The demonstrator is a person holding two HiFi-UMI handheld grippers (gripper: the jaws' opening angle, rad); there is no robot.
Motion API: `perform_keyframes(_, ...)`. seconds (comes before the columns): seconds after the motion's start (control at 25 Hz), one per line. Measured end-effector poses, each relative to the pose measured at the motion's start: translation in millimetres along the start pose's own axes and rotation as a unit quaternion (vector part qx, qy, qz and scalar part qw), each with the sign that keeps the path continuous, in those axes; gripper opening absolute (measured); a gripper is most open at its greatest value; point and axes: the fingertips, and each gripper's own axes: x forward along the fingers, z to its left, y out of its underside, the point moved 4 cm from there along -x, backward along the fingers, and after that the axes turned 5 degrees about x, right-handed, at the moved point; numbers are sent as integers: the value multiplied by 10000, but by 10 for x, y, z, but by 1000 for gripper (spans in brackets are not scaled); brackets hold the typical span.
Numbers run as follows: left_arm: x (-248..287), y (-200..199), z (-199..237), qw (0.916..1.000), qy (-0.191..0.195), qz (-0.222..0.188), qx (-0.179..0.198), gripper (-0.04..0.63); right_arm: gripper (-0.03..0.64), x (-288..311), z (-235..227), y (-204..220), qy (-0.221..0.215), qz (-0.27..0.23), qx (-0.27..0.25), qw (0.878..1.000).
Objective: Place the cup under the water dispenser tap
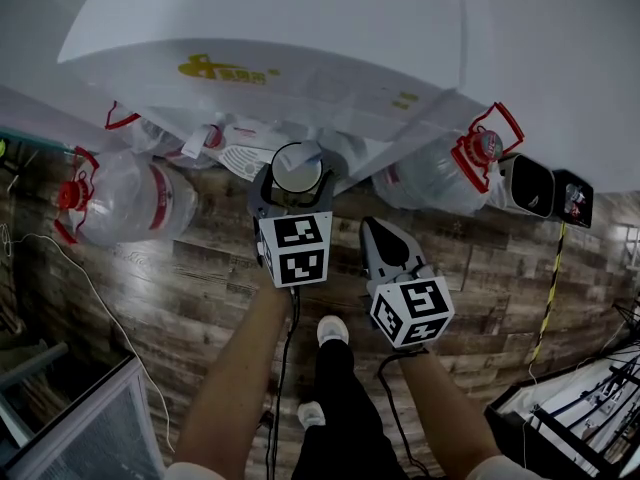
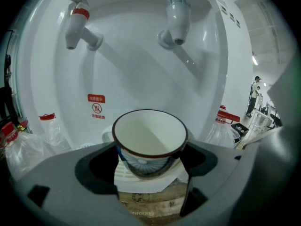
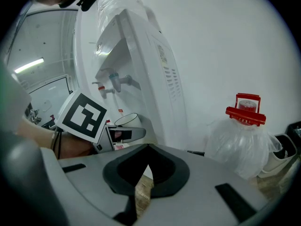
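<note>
My left gripper [image 1: 297, 186] is shut on a white cup [image 1: 297, 167] with a brown rim and a blue pattern. It holds the cup upright in front of the white water dispenser [image 1: 300, 38]. In the left gripper view the empty cup [image 2: 149, 139] sits low between the jaws, above the white drip grille [image 2: 141, 179]. The blue tap [image 2: 177, 20] is above it, slightly to the right. The red tap [image 2: 75, 26] is further left. My right gripper [image 1: 377, 228] is shut on nothing, to the right of the cup. Its closed tips [image 3: 142, 171] point past the dispenser's side [image 3: 141, 74].
Large clear water bottles with red caps lie on the wooden floor at the left [image 1: 125, 200] and right [image 1: 445, 173] of the dispenser. A black-and-white box [image 1: 545, 188] stands at the far right. A white cable [image 1: 100, 298] trails over the floor.
</note>
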Motion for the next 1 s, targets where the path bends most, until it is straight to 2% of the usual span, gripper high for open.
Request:
perform_keyframes(0.28, -352, -23, -17, 10000, 6, 12, 38, 434, 20, -269, 159, -173, 7, -147, -77, 9999)
perform_keyframes(0.48, -883, -148, -37, 9999, 23, -51, 119, 434, 20, -700, 405, -386, 22, -355, -97, 9993)
perform_keyframes(0.8, -2424, -418, -241, 9994, 282, -127, 147, 433, 20, -1816, 1069, -716, -1, -580, -181, 9982)
perform_keyframes(1.0, -3390, -660, -429, 9979, 504, -256, 315, 431, 20, -2535, 1558, -969, -69, -736, -239, 9970)
